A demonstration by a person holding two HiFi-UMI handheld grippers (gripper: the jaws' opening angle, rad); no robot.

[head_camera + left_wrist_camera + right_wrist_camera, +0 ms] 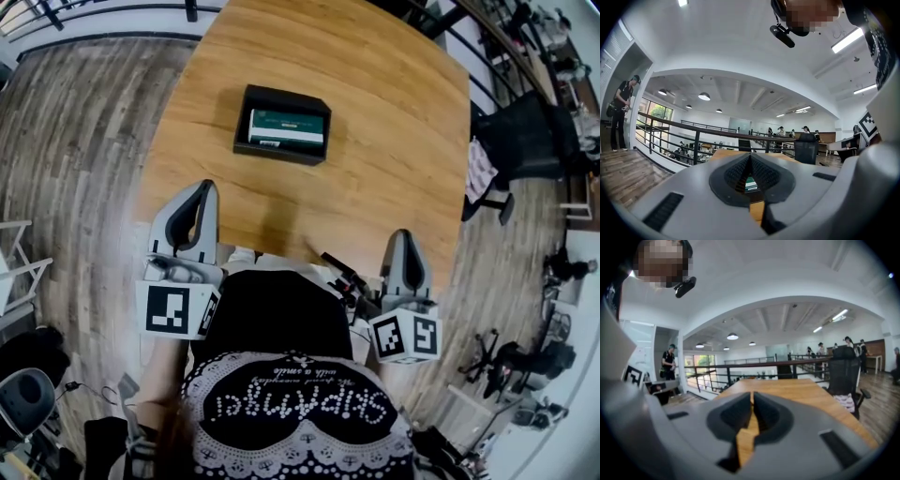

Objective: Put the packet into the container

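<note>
So the packet (287, 127) already lies flat in the black container (243, 122), at 12 o'clock on the table (394, 141). Left gripper (203, 187) at 8 and right gripper (401, 236) at 4 sit pinched closed on nothing by the near edge, so I'd guess the job's done

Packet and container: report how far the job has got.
Done: the packet lies inside the black container on the table. In hand: nothing; the left gripper and right gripper are shut and empty at the table's near edge, apart from the container. Left: nothing that shows.
</note>
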